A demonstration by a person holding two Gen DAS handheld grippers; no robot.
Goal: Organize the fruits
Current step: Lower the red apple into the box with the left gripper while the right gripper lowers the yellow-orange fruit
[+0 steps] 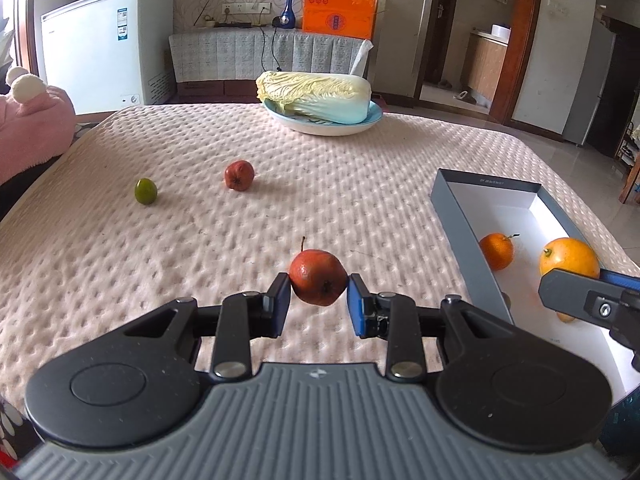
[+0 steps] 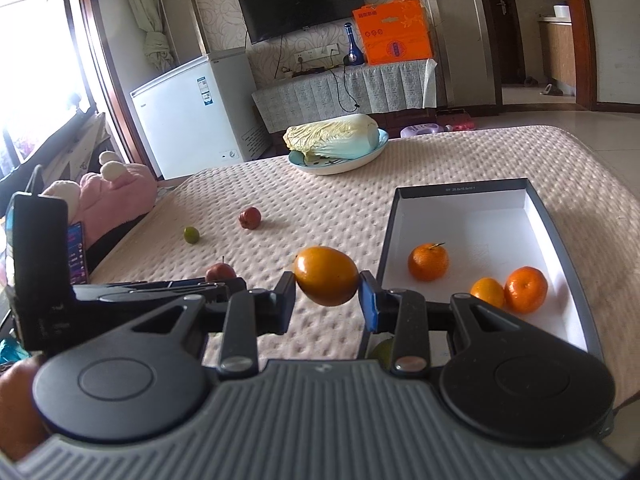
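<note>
My left gripper [image 1: 319,294] is shut on a red stemmed fruit [image 1: 318,277], held just above the pink bedspread. My right gripper [image 2: 327,294] is shut on a yellow-orange oval fruit [image 2: 326,275], held just left of the grey box [image 2: 458,189]. The box's white inside holds a tangerine [image 2: 427,261], a second tangerine [image 2: 525,289] and a small orange fruit [image 2: 487,291]. In the left wrist view the box [image 1: 456,216] is at the right, with the right gripper's fruit [image 1: 569,257] above it. A red fruit [image 1: 239,175] and a green fruit [image 1: 145,191] lie loose on the bedspread.
A blue plate [image 1: 320,127] with a napa cabbage [image 1: 316,96] stands at the far edge. A pink plush [image 2: 116,196] lies at the left side. A greenish fruit [image 2: 382,351] shows under my right gripper. A white freezer [image 1: 104,44] stands beyond.
</note>
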